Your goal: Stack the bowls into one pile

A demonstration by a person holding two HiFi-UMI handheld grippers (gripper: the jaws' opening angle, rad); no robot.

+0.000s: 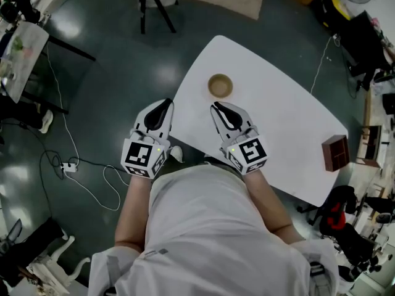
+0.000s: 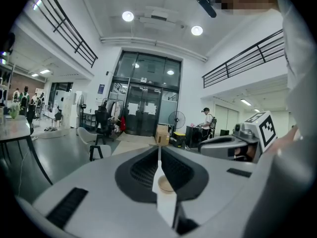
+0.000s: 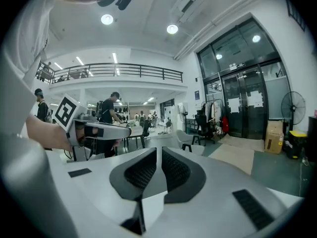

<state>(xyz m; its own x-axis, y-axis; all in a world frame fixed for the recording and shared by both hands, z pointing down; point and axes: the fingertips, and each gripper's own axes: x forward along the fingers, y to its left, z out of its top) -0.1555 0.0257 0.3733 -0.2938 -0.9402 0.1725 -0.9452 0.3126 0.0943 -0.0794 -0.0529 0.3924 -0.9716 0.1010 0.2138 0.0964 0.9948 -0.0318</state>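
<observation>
From the head view, a single round tan bowl (image 1: 220, 86) sits upright on the far-left part of the smooth white counter (image 1: 278, 116), which has rounded corners; nothing shows inside the bowl. A dark reddish-brown box (image 1: 336, 152) stands well apart from it by the counter's right edge, and its inside cannot be made out. The left gripper (image 1: 165, 103) hangs off the counter's near-left edge over the glossy grey floor (image 1: 111, 73), while the right gripper (image 1: 217, 106) reaches over the near edge, with the bowl just beyond its tips. The left gripper view adds what the head view cannot. The ribbed black pads of its jaws meet at the tips and hold nothing. Through the wedge-shaped gap behind the tips, the bowl shows on a strip of white counter. The other gripper with its marker cube (image 2: 265, 128) is at the right. The right gripper view does not show the bowl at all. Its jaws stand a narrow slit apart with nothing between them. The left gripper's marker cube (image 3: 66, 112) sits at the left.
</observation>
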